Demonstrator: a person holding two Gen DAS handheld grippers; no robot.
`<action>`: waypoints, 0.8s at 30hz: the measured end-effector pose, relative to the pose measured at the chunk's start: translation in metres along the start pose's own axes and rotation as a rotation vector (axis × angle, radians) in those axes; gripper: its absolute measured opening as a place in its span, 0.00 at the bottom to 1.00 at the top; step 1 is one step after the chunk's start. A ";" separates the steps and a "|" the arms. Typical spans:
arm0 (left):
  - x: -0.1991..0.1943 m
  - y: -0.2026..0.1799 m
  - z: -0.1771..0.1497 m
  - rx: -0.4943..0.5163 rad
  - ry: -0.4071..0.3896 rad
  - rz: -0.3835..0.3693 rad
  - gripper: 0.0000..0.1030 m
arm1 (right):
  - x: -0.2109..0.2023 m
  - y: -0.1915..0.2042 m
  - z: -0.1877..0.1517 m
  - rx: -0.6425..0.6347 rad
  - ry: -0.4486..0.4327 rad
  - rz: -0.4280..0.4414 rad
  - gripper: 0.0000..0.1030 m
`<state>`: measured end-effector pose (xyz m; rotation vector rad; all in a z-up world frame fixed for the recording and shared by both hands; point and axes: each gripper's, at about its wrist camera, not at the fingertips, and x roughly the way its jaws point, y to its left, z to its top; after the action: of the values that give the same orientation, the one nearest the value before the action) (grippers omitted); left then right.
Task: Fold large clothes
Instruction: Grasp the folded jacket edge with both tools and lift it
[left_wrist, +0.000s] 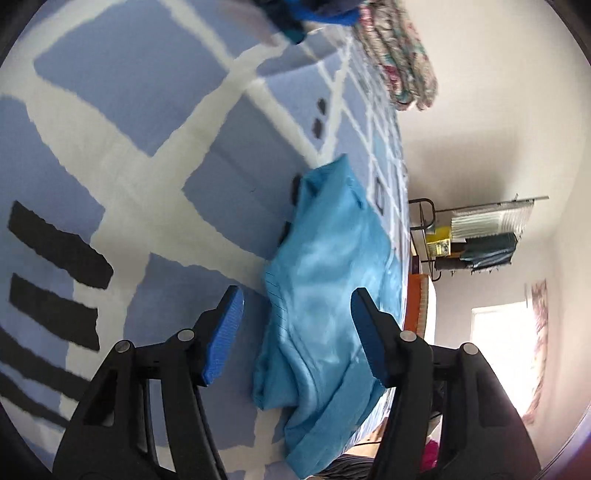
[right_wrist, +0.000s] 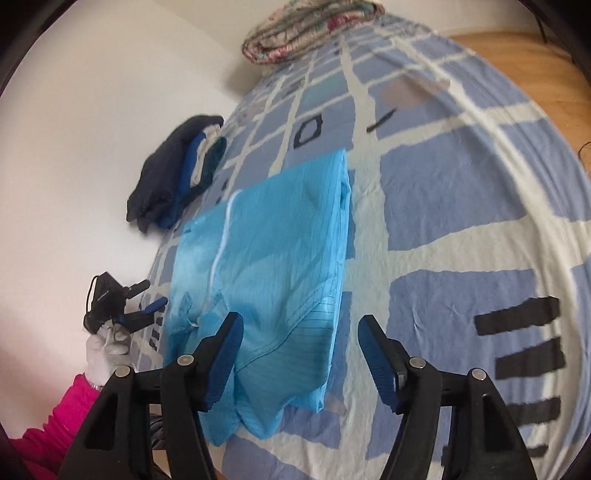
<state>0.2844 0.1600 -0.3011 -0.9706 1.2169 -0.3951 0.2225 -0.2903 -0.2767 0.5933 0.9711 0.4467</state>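
A light blue garment (right_wrist: 266, 266) lies partly folded on a bed with a blue, white and black patterned cover (right_wrist: 443, 229). It also shows in the left wrist view (left_wrist: 325, 302), bunched near the bed's edge. My left gripper (left_wrist: 295, 328) is open and empty, held above the garment; it also shows in the right wrist view (right_wrist: 147, 308) at the left, held by a white-gloved hand. My right gripper (right_wrist: 299, 354) is open and empty above the garment's near end.
A stack of dark folded clothes (right_wrist: 177, 173) lies by the wall. A floral folded quilt (right_wrist: 310, 29) lies at the bed's far end. A rack with items (left_wrist: 476, 236) stands beyond the bed, near a bright window (left_wrist: 502, 339).
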 end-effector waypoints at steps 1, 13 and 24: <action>0.000 0.003 0.003 -0.007 0.004 -0.002 0.59 | 0.005 -0.003 0.001 0.014 0.004 0.002 0.65; 0.033 -0.007 0.007 0.025 0.059 -0.006 0.62 | 0.043 -0.028 0.013 0.148 0.023 0.139 0.53; 0.054 -0.030 -0.005 0.127 0.118 0.058 0.43 | 0.055 -0.020 0.014 0.151 0.036 0.162 0.39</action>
<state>0.3049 0.1024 -0.3103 -0.8109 1.3070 -0.4831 0.2634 -0.2767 -0.3186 0.8069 1.0009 0.5317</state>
